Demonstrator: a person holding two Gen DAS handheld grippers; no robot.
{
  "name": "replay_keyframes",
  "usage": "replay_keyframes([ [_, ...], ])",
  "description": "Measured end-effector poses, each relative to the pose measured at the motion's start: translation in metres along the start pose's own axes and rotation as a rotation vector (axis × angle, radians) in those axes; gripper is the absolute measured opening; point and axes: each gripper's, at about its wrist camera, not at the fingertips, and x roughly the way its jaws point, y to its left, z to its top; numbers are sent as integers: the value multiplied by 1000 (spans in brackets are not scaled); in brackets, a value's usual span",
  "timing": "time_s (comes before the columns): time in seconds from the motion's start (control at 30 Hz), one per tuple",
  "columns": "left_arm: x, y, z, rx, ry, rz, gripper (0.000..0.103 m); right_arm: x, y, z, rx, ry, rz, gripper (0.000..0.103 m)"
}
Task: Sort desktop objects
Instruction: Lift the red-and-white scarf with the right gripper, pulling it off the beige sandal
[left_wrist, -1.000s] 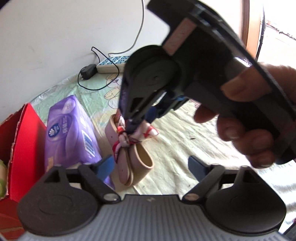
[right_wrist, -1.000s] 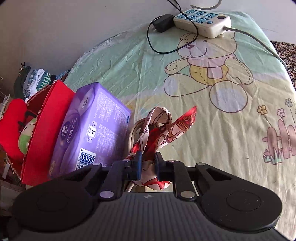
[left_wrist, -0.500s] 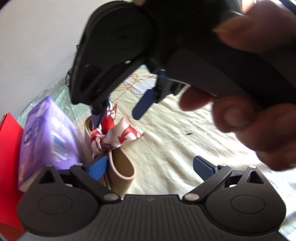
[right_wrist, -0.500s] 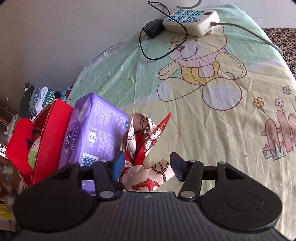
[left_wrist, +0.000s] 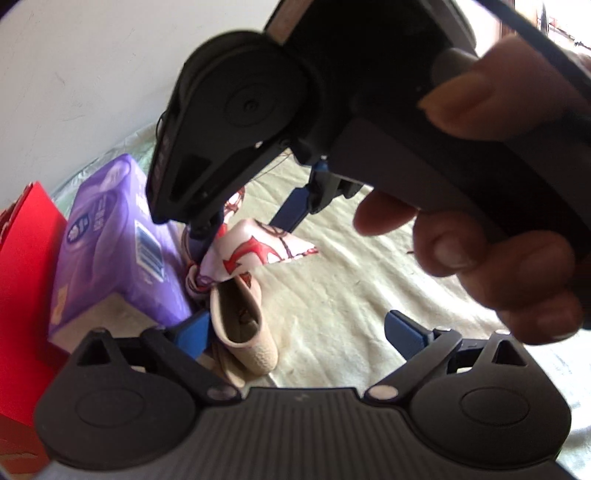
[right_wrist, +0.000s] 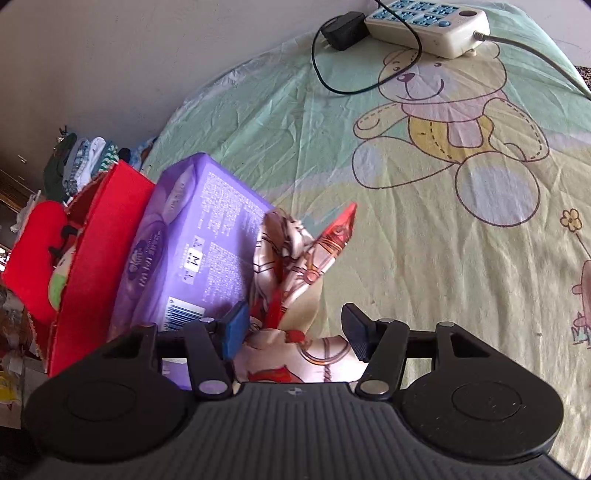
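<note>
One patterned scarf (right_wrist: 295, 258), red on cream, lying on the cloth-covered tabletop (right_wrist: 406, 258) just beside a purple tissue pack (right_wrist: 199, 236), with a red box (right_wrist: 99, 236) beyond that. Right hand-held gripper (right_wrist: 293, 321) open, jaws just parted, scarf between them but not pinched. Left hand-held gripper (left_wrist: 297, 326) spread wide, likewise just opened further, gripping nothing. Step judged: scarf set down and released beside the pack. Next move likely calls for backing the right jaws clear without snagging the fabric, then choosing another item. Seen only from the left wrist: a beige pouch-like piece (left_wrist: 243, 332) under the scarf, and the person's hand (left_wrist: 498, 240) on the right tool. Seen only from the right wrist: a power strip (right_wrist: 428, 26) at the far edge.
</note>
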Motion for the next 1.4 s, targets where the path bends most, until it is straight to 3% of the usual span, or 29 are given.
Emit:
replay_keyframes([
  [0.03, -2, 1, 1, 0, -4, -3, 95, 1, -3, 0, 17, 1, 12, 56],
  [0.1, -8, 4, 3, 0, -17, -16, 88, 0, -8, 0, 49, -1, 40, 36],
  [0.17, -15, 6, 4, 4, -33, -18, 89, -7, -11, -1, 56, -12, 33, 19],
  [0.23, -20, 8, 5, 3, -42, -22, 89, -14, -15, -3, 51, -21, -5, 14],
  [0.43, -5, 12, 9, 8, 9, -62, 93, -29, -45, -15, 137, -13, 22, 16],
  [0.53, 17, 1, 7, 14, 27, -65, 96, -33, -55, -19, 186, -22, 36, 25],
  [0.57, 19, 3, 11, 4, 27, -72, 95, -36, -57, -20, 197, -31, 32, 34],
  [0.6, 21, 2, 12, -3, 29, -79, 95, -39, -59, -21, 210, -44, 39, 42],
  [0.7, 25, 0, 11, -23, 31, -92, 90, -43, -63, -22, 242, -71, 62, 48],
  [0.87, 36, 9, 13, -95, 46, -113, 80, -36, -62, -23, 281, -53, 143, 49],
  [1.0, 31, 14, 9, -122, 50, -121, 76, -29, -46, -21, 228, -20, 173, 59],
  [1.13, 31, 16, 11, -134, 56, -121, 68, -15, -39, -21, 224, 21, 141, 43],
  [1.23, 27, 15, 13, -132, 64, -126, 55, -17, -33, -22, 215, 14, 116, 39],
  [1.4, 6, 13, 17, -133, 17, -134, 55, -40, -9, -25, 114, -43, 75, 36],
])
